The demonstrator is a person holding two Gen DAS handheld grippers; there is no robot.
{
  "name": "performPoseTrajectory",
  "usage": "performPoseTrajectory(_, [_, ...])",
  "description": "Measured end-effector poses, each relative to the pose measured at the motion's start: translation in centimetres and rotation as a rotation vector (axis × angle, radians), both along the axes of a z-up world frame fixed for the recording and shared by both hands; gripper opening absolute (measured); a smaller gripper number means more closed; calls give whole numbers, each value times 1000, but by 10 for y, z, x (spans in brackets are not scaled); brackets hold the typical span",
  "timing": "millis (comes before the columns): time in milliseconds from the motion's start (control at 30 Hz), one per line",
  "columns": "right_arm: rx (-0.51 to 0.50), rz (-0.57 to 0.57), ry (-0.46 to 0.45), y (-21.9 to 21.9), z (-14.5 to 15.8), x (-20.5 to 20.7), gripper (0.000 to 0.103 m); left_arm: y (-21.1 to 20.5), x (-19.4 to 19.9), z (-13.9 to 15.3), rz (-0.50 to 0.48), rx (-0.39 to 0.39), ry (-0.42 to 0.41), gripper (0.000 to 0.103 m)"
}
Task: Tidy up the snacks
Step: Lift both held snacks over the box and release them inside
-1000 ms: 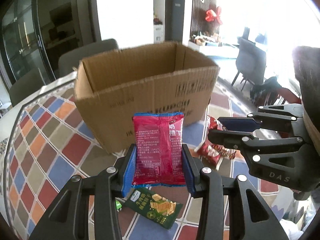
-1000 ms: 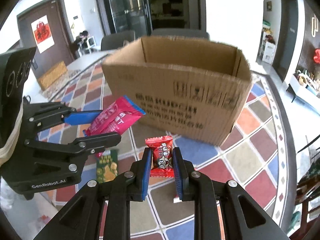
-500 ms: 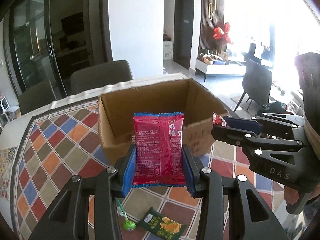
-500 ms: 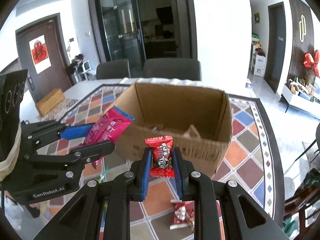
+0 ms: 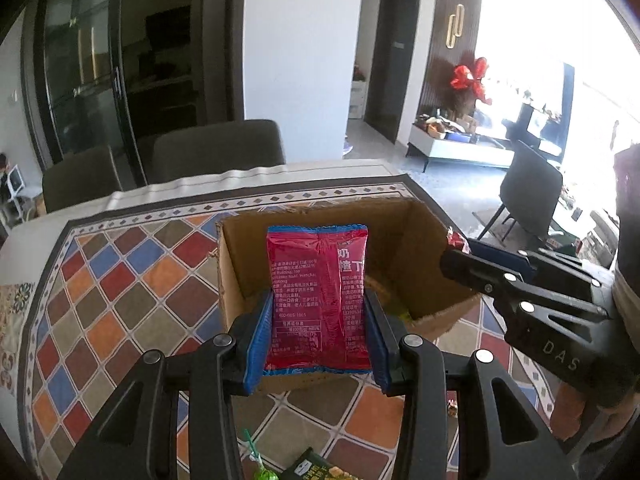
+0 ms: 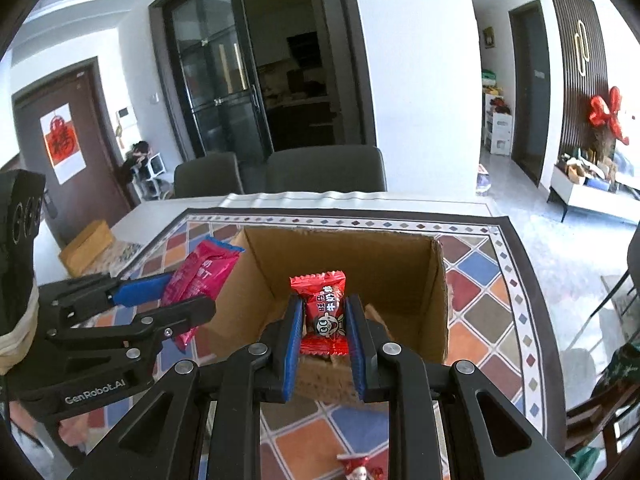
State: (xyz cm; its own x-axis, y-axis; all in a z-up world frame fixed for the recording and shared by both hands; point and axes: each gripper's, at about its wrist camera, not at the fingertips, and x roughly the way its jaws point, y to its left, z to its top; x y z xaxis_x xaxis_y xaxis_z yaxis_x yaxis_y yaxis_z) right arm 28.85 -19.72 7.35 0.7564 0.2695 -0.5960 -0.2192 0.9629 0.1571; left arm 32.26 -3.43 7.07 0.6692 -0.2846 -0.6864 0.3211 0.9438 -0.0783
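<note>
On the left, the left gripper (image 5: 318,334) has its jaws clamped on a pink-red snack packet (image 5: 318,300), gripped by its two side edges between the blue pads (image 5: 260,344) and standing upright with its printed back to the camera. In the right wrist view the same packet (image 6: 200,280) hangs just over the left wall of the open cardboard box (image 6: 438,300), tilted up and toward the opening.

The box (image 5: 232,272) stands on a table covered by a cloth of coloured diamonds (image 5: 120,288), its flaps open and some items dimly visible on its floor. Below the left gripper, on the cloth near the bottom edge of the left wrist view, lie a dark green packet (image 5: 316,470) and a small green-wrapped sweet (image 5: 260,468).

To the right, the right gripper (image 6: 322,338) holds a small red candy wrapper (image 6: 322,312) printed with a cartoon face; its jaws are closed on the wrapper's sides. The wrapper sits above the near wall of the box, over the opening. From the left wrist view this gripper (image 5: 460,252) reaches in at the box's right rim, with only a red corner of the wrapper showing. Another red-wrapped candy (image 6: 358,470) lies on the cloth beneath the right gripper, outside the box.
</note>
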Motion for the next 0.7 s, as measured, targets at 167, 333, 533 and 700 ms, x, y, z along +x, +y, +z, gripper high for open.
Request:
performPoseTrajectory(167, [13,-22,24,1,-2,17,23,-2,16,-2,25,18,29,42])
performPoseTrajectory(333, [13,-48,47,-1,-1,30,23,-5,33,-3,47,57,53,42])
performPoseTrajectory(533, [-7,-64,82,-1,-6,46,23,-4,51,-8,92,50,107,42])
performPoseTrajectory(700, [-33,-87,99,-9,-9,52,48,-11,51,-3,101,86,93,55])
